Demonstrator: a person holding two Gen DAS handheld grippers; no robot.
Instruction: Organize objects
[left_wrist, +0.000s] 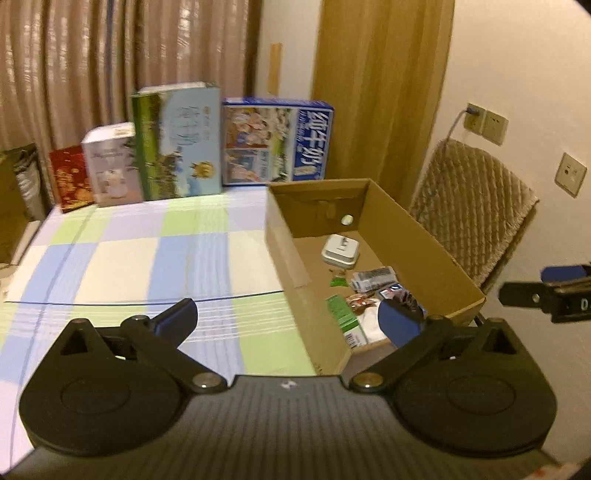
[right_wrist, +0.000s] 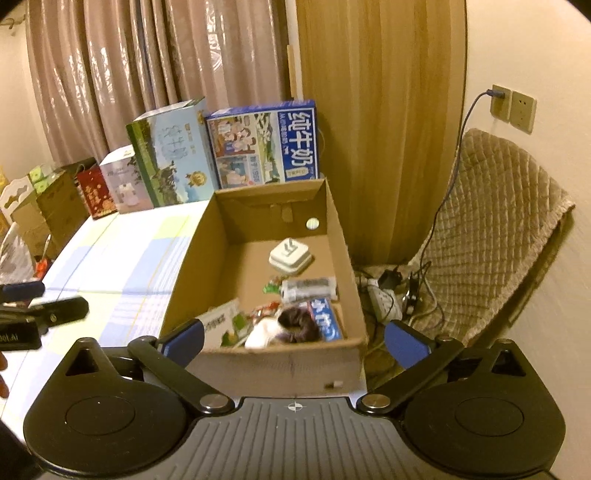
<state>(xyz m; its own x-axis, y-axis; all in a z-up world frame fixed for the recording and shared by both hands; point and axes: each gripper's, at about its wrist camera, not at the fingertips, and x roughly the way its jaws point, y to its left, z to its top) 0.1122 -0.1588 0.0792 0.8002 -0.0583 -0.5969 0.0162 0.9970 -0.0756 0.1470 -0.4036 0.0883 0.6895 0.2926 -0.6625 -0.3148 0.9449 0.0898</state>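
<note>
Both my left gripper (left_wrist: 288, 319) and right gripper (right_wrist: 293, 338) are spread wide, holding nothing, low in frame before the cardboard box (right_wrist: 343, 236), where the white charger (right_wrist: 290, 256) and packets (right_wrist: 308, 288) lie at centre.

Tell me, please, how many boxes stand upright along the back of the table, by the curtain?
4: red box leftmost, white box, tall green-blue box, blue milk carton box rightmost. Others may be hidden.

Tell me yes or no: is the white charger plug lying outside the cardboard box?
No, the white charger plug lies inside the cardboard box.
</note>
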